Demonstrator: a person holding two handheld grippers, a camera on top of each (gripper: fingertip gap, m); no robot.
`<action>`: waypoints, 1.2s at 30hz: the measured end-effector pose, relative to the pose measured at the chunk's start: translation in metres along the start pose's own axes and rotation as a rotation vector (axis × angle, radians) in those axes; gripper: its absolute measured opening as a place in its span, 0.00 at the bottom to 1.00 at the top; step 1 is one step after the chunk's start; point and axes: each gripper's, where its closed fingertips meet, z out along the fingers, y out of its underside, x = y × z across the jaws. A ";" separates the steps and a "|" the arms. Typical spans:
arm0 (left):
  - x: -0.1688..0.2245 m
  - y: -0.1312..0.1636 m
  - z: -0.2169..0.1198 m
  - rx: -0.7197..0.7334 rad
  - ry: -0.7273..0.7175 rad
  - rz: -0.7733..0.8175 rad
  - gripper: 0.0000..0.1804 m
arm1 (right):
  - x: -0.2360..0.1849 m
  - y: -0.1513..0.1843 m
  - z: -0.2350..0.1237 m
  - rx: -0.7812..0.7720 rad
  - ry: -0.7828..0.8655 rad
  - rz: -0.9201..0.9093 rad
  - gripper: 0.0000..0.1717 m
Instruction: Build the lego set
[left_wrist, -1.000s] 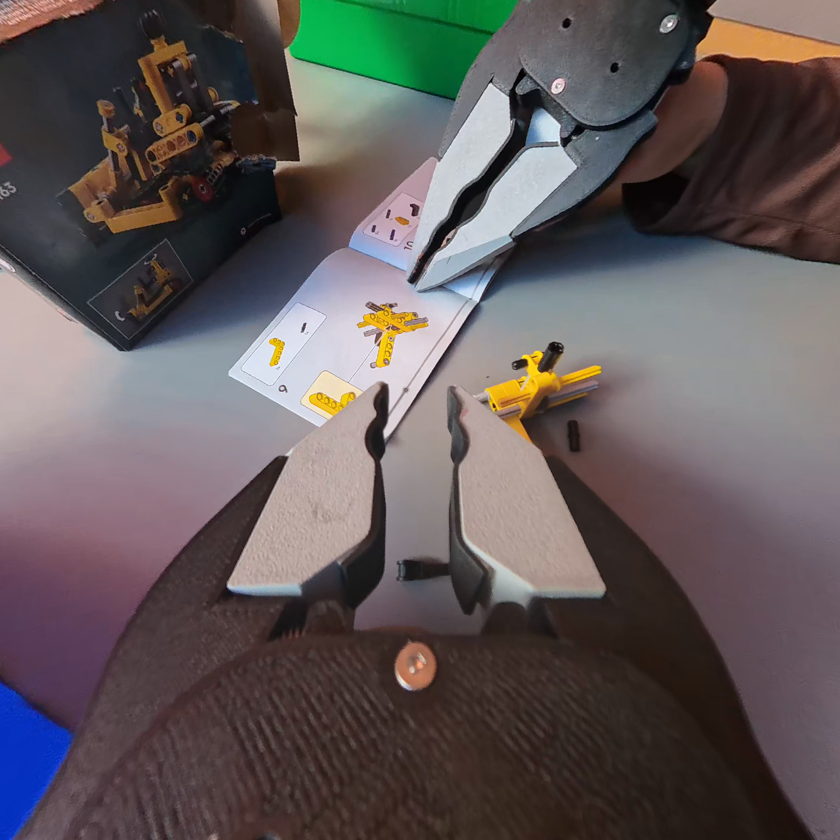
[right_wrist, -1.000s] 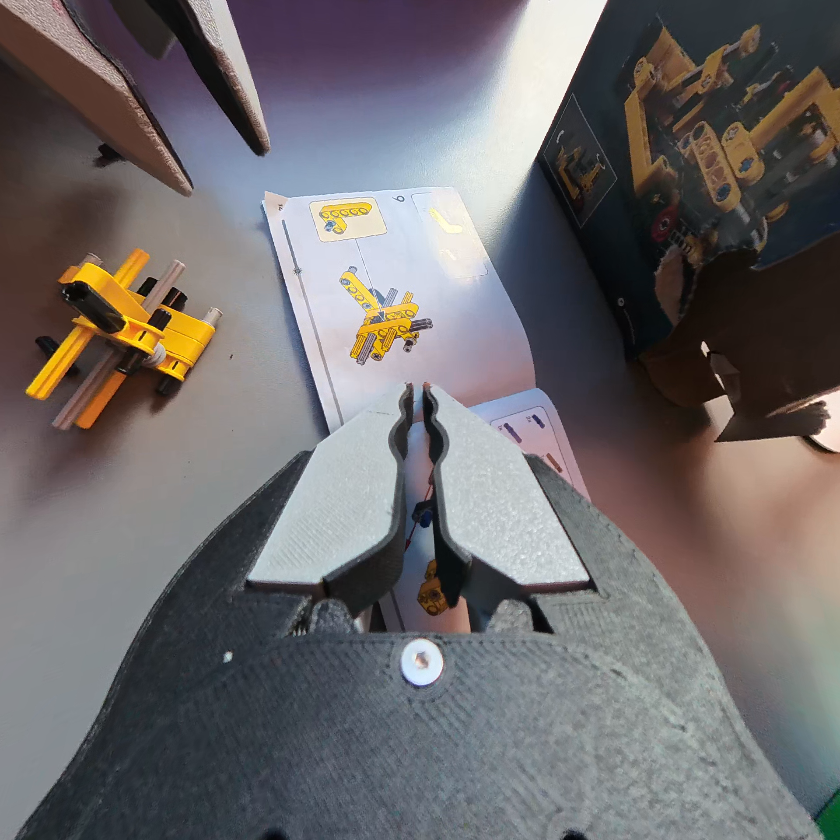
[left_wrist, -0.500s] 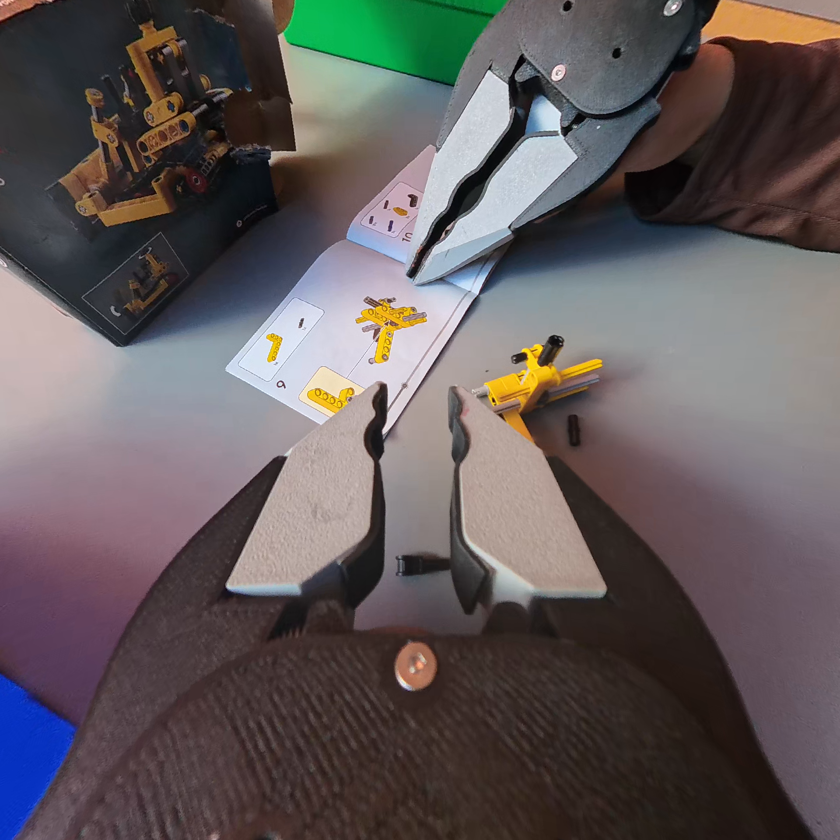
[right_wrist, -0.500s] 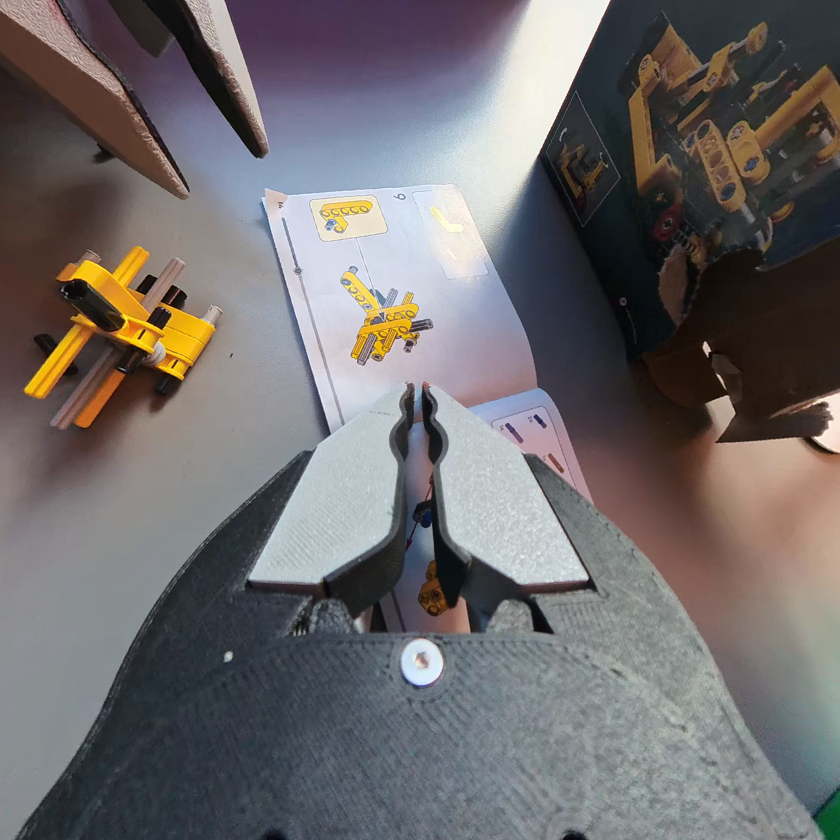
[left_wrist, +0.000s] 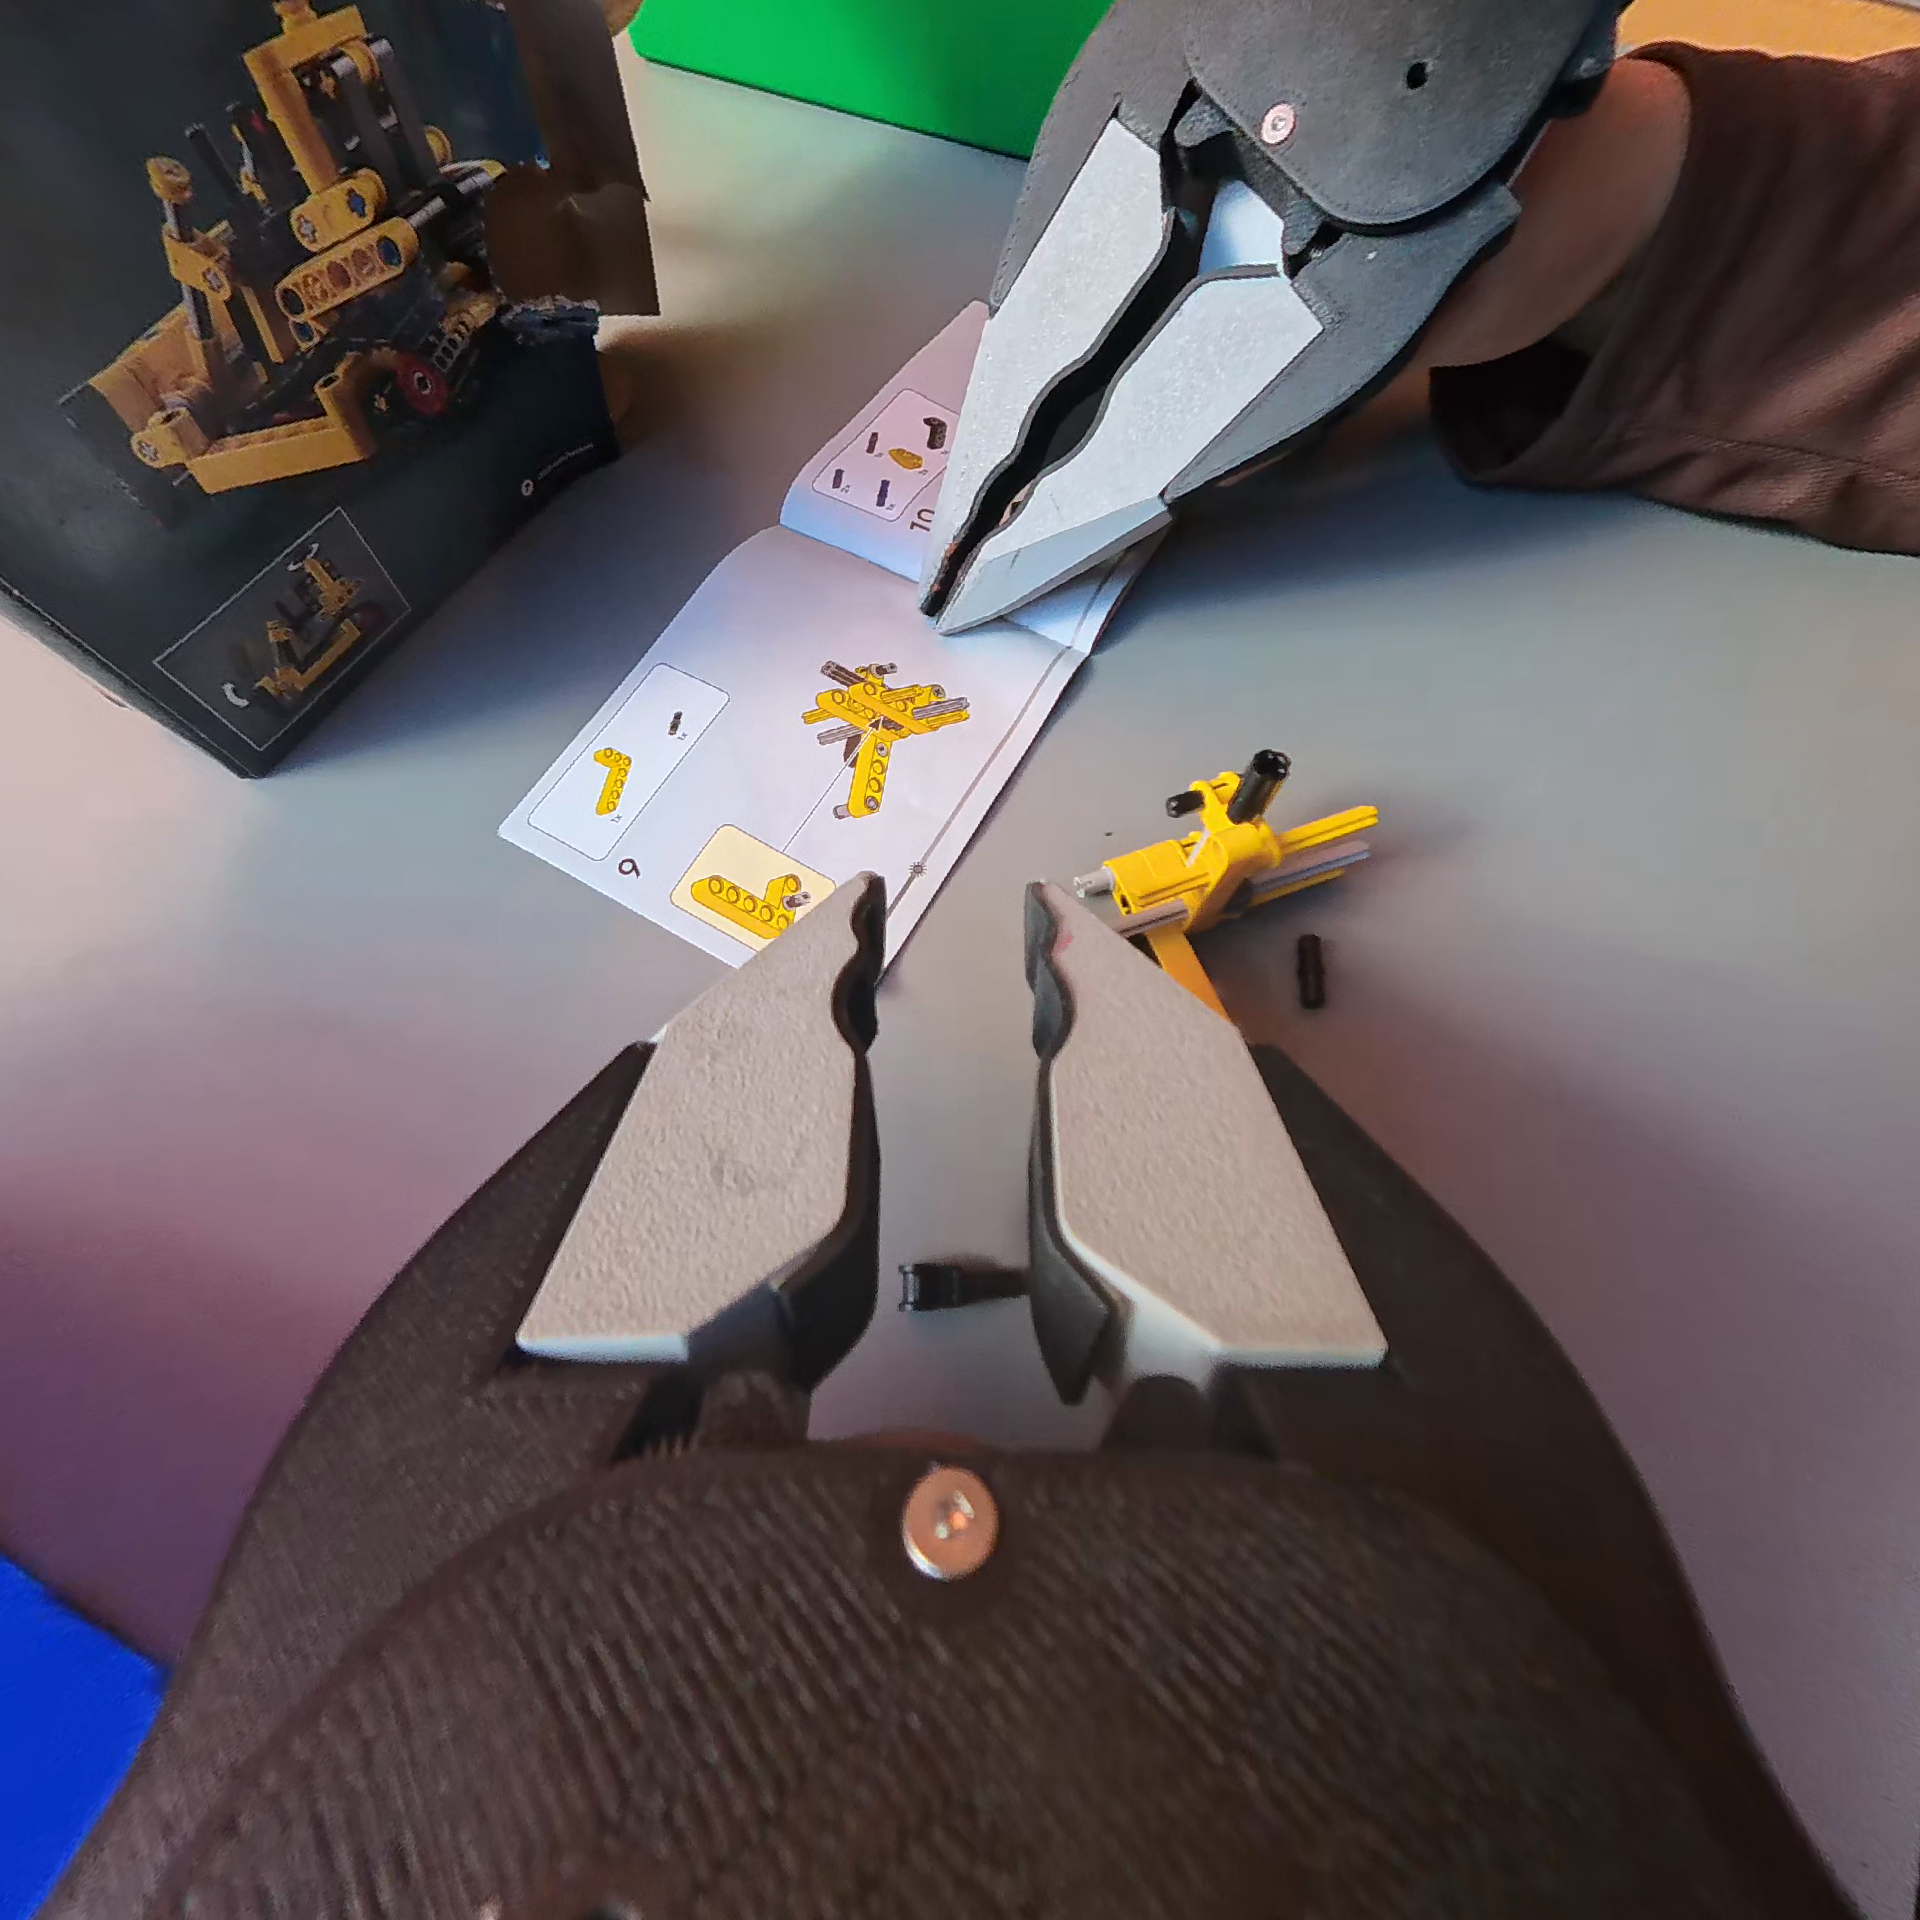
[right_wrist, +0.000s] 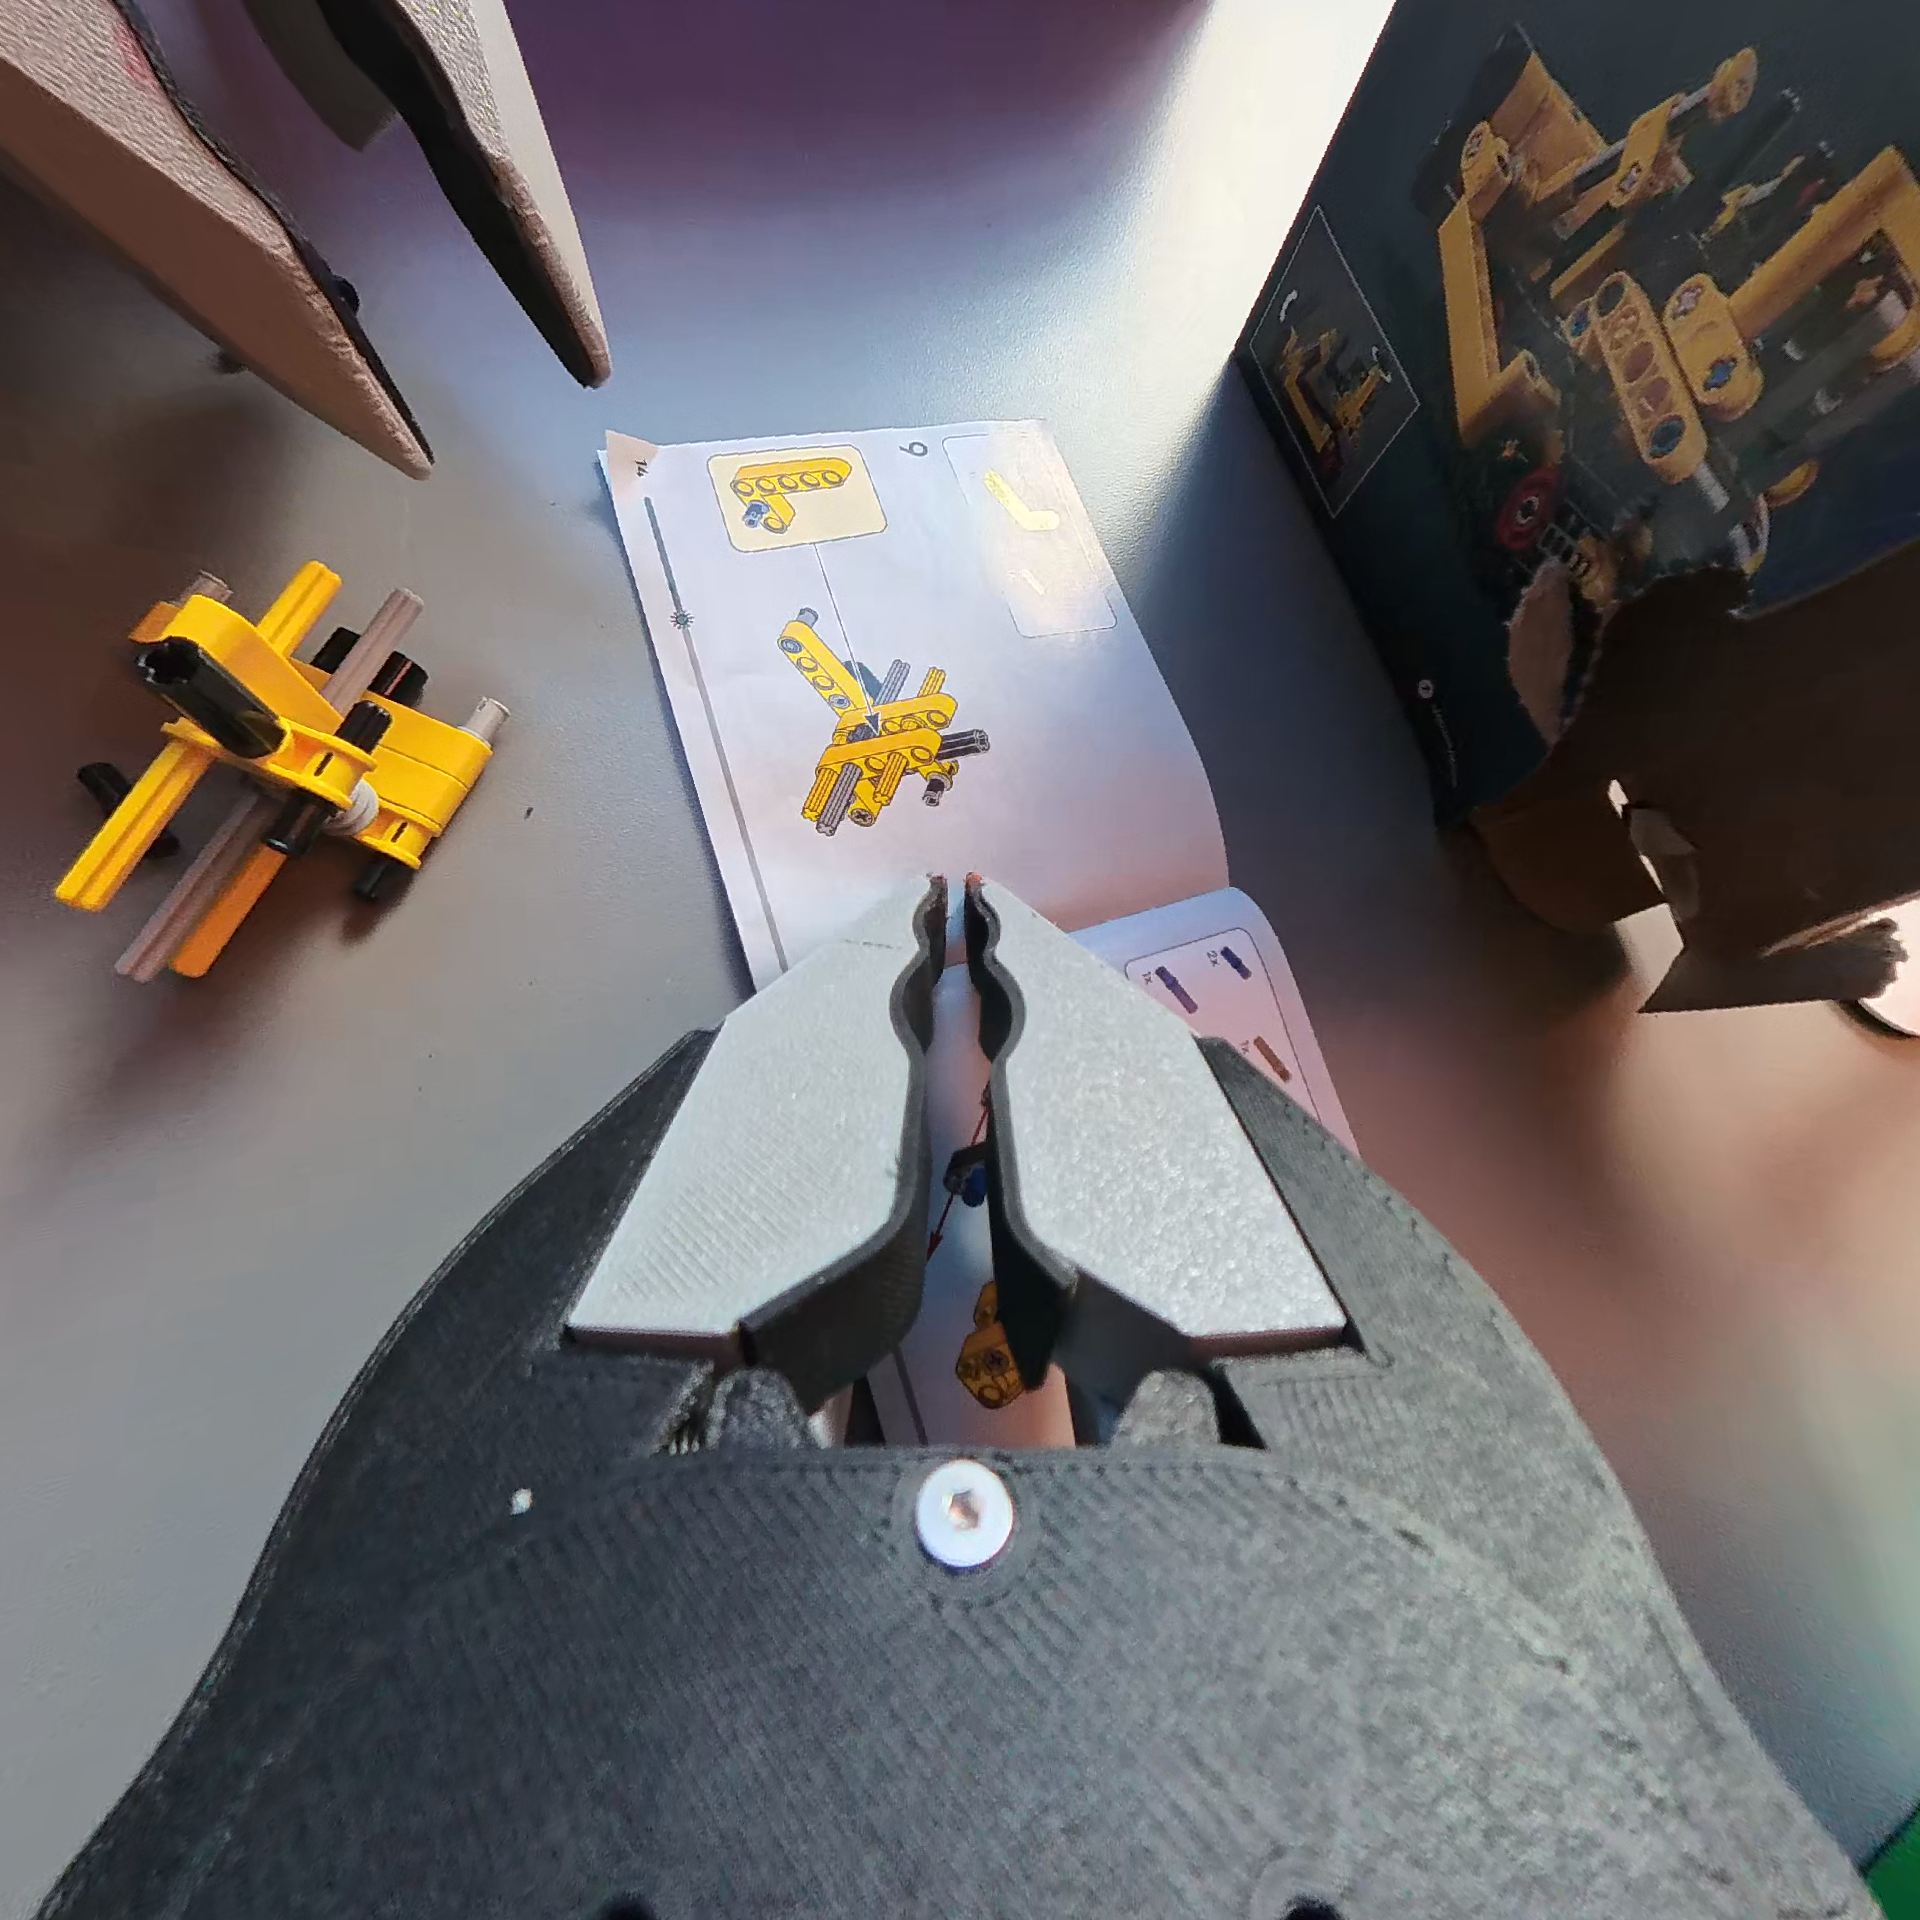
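Observation:
My left gripper (left_wrist: 954, 904) is open and empty above the grey table (left_wrist: 312, 1039). It also shows at the top left of the right wrist view (right_wrist: 504, 421). A yellow brick assembly (left_wrist: 1226, 862) with black pins and grey axles lies just right of its right fingertip, and shows in the right wrist view (right_wrist: 281, 748). A black pin (left_wrist: 945, 1283) lies on the table under the jaws. My right gripper (right_wrist: 954, 883) is shut to a thin slit with nothing between the pads. Its tips rest on the open instruction booklet (right_wrist: 883, 644) near the fold, as the left wrist view (left_wrist: 940, 613) shows.
A dark toy box (left_wrist: 291, 343) with a torn flap stands left of the booklet (left_wrist: 810, 748). A loose black pin (left_wrist: 1309, 971) lies by the assembly. A green box (left_wrist: 862, 52) is at the back, a blue object (left_wrist: 52, 1714) at the near left. A brown sleeve (left_wrist: 1714, 312) rests on the table. About 10 cm separates my left fingertips from my right.
Almost nothing. The left gripper has drifted very slightly. Both jaws stand as before and the right tips stay on the booklet.

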 end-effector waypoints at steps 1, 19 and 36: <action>0.000 0.000 0.000 -0.001 0.000 0.002 0.13 | 0.000 0.000 0.000 0.000 0.000 0.000 0.00; -0.002 0.002 0.001 -0.008 -0.007 -0.005 0.13 | 0.003 -0.003 -0.002 0.028 0.022 -0.014 0.00; -0.003 0.002 0.000 -0.017 -0.007 -0.004 0.16 | -0.010 -0.051 -0.035 0.300 -0.031 -0.042 0.13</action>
